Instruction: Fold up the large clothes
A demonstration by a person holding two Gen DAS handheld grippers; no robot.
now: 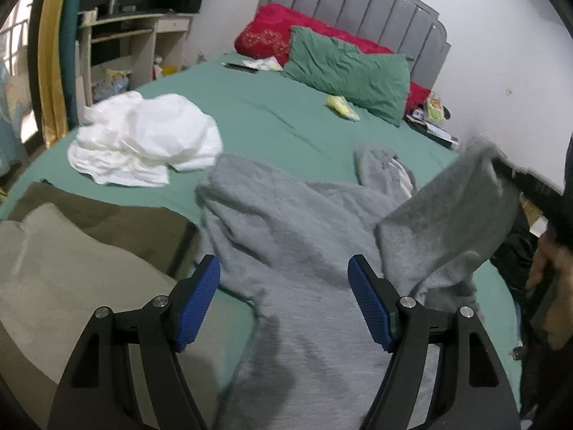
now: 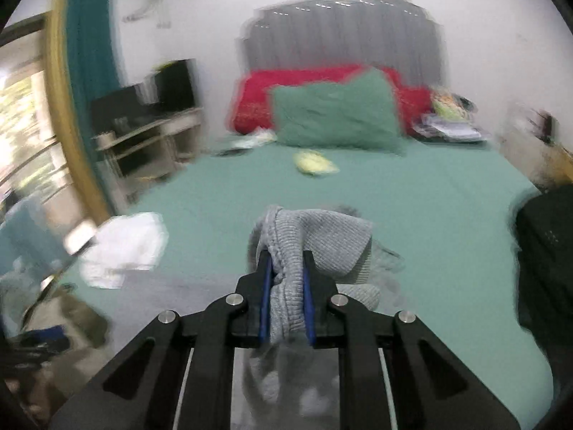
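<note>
With the right gripper [image 2: 286, 297] clamped on the hoodie [image 1: 286, 222] cuff (left gripper [image 1: 283, 301] gaping, empty), carry the sleeve across smoothly.

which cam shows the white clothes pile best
The left wrist view: the white clothes pile lies sharp and whole on the green bedsheet, beside the grey sweatshirt. The right wrist view shows only a motion-blurred white patch at lower left.
</note>
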